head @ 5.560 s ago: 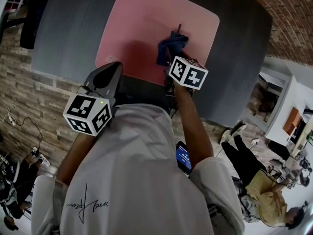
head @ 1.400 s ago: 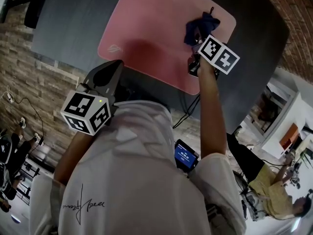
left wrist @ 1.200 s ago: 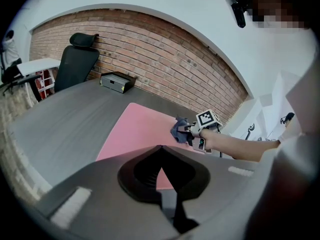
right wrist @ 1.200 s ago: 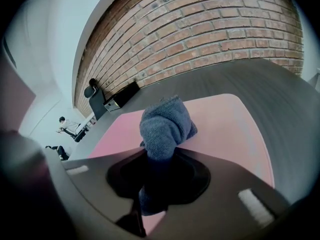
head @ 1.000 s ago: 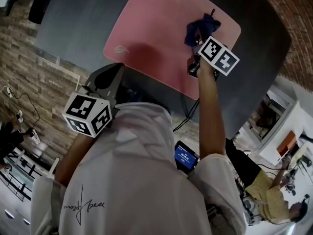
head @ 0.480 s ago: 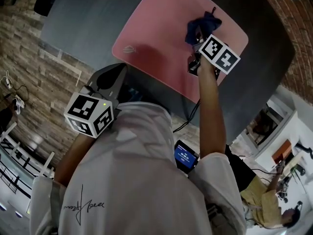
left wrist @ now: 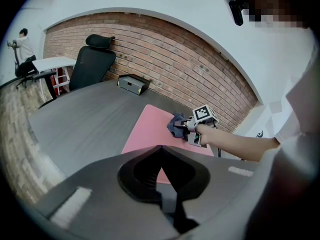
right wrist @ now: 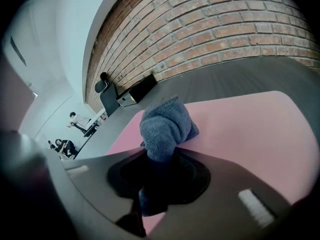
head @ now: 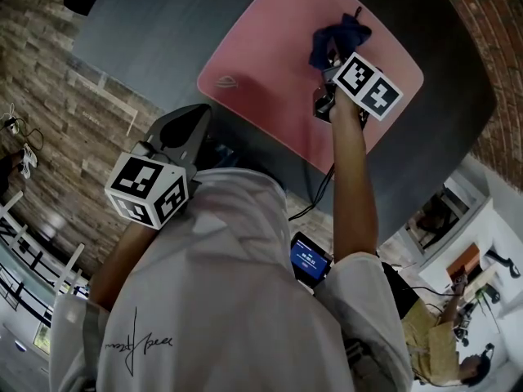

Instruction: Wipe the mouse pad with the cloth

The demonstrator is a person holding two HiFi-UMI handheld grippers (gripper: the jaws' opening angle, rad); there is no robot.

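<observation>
The left gripper (head: 189,122) is held low, close to the person's body, by the near edge of the grey table (head: 147,31). It is off the pad. In the left gripper view, the left gripper (left wrist: 160,149) has its jaws closed tight, tips touching, with nothing in them. The table top on the left side is wide and bare. An office chair (left wrist: 92,59) stands at the far left of the table. A black box (left wrist: 133,84) lies by the brick wall (left wrist: 190,69). Both are well away from the pad.

The mouse pad (head: 270,80) is pink, flat and has round corners. A small mark (head: 225,81) sits near its left corner. The near edge of the pad runs close to the near edge of the table. The left and middle parts of the pad are bare, so there is lots of open pink there.

The cloth (head: 337,37) is blue and fuzzy, bunched up into a lump. It sits on the right part of the pad, near the far edge. The right gripper (head: 327,55) pinches it. In the right gripper view, the cloth (right wrist: 165,121) is squeezed between the jaws of the right gripper (right wrist: 157,159), and the lump rests on the pink. More pink pad (right wrist: 250,129) spreads to the right of the cloth. Past that edge there is a strip of grey table, then the brick wall.
</observation>
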